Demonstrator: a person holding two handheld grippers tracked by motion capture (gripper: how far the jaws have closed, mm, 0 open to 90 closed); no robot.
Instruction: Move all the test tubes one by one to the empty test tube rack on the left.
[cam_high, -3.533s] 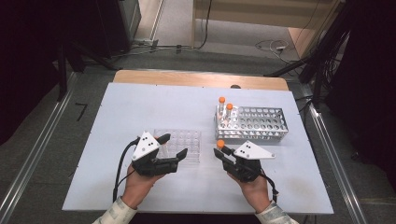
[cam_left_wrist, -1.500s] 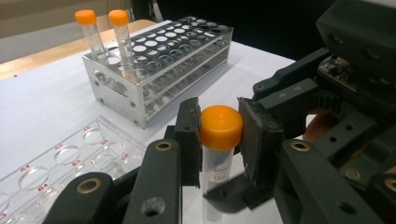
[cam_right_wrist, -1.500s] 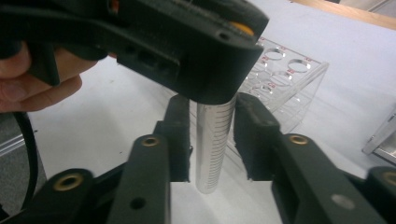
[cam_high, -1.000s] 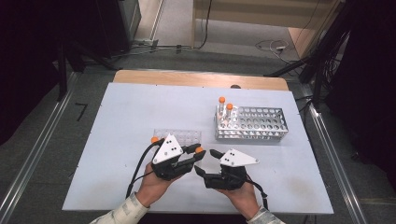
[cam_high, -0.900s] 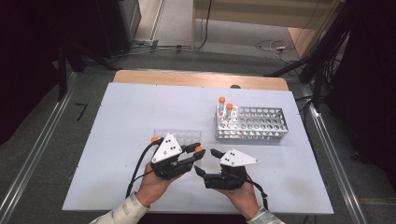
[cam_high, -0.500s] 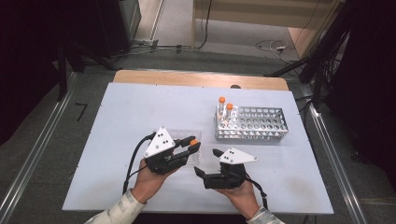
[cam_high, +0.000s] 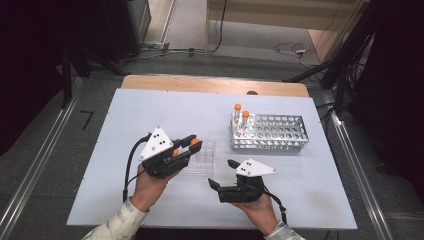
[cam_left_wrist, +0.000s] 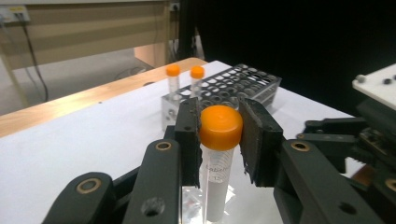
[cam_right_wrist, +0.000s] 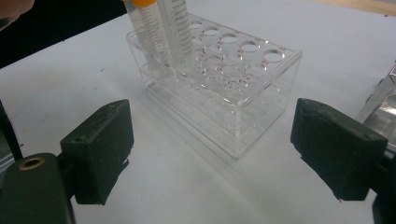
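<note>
A: Where is the tube (cam_left_wrist: 216, 163) now?

B: Your left gripper (cam_high: 186, 150) clamps it by the orange cap, and the tube hangs upright under the jaws, above the clear rack (cam_right_wrist: 219, 88).

A: And your right gripper (cam_high: 220, 179)?

B: Its jaws have just been opening; they stand wide with nothing between them, turned toward the clear rack. The metal rack (cam_high: 269, 133) with two tubes lies further away, to the right. Your left hand (cam_high: 147, 186) is the nearer one, so I think you bring the tube straight down into a hole.

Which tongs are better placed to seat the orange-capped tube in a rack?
Left. The left tongs grip the orange-capped tube above the clear rack; the right tongs are open, holding nothing.
</note>
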